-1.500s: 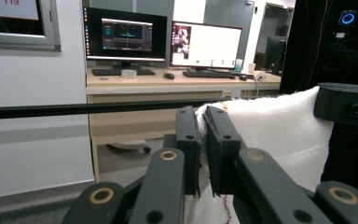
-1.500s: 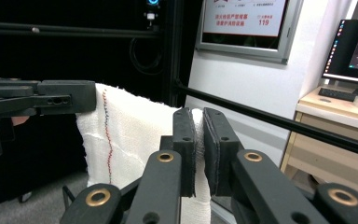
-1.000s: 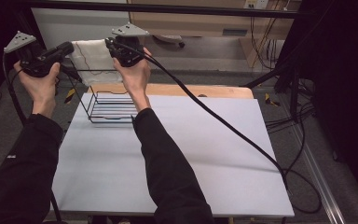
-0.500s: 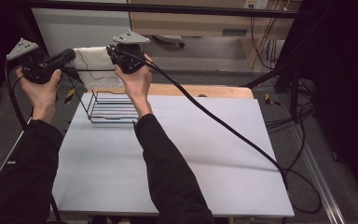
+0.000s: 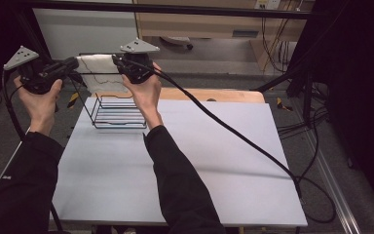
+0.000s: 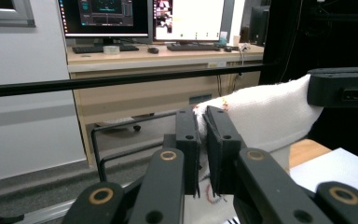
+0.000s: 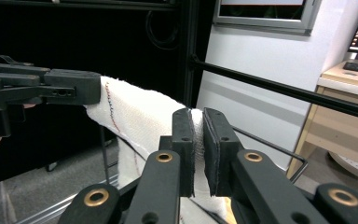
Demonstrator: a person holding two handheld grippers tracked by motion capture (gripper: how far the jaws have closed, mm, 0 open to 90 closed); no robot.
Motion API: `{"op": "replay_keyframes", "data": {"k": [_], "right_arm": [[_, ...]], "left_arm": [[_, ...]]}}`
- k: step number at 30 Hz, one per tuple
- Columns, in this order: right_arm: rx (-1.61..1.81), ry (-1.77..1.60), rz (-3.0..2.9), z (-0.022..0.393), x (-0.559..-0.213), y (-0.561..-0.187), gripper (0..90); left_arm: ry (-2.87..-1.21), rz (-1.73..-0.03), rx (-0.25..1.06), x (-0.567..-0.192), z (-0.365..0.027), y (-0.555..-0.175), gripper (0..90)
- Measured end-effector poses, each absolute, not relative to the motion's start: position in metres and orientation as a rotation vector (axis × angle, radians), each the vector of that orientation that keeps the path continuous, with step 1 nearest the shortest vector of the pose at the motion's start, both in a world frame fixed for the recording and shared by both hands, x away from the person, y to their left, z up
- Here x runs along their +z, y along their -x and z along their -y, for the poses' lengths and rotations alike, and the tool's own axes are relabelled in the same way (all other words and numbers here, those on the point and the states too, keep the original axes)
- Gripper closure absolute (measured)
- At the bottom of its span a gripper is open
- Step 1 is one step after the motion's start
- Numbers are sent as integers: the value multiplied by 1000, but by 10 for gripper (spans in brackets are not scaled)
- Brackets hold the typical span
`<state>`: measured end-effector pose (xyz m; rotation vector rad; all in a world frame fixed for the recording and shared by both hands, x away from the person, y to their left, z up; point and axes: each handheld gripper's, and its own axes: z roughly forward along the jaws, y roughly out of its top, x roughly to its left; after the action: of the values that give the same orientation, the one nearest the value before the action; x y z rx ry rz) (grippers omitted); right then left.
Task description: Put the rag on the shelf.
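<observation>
High view: dim room, with light from above falling on the pale counter, which is the brightest surface; the left and right margins sink into near black. The arms cast soft, diffuse shadows on the counter, one as a faint band across its middle. The picture is slightly soft and grainy throughout. Left tool view: the lit monitors glare, their content washed out; the near black tool is blurred at the bottom edge. Right tool view: the left half is very dark, the grey wall evenly lit; the white cloth stands out bright.
</observation>
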<state>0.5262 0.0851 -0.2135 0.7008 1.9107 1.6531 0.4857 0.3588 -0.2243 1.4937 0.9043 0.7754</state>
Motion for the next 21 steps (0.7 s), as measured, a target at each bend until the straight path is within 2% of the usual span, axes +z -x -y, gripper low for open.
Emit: {"op": "replay_keyframes", "data": {"k": [21], "right_arm": [[1589, -633, -2007, -86, -229, -505, 833]], "left_arm": [[-1577, -950, 746, -236, -364, -462, 790]]}}
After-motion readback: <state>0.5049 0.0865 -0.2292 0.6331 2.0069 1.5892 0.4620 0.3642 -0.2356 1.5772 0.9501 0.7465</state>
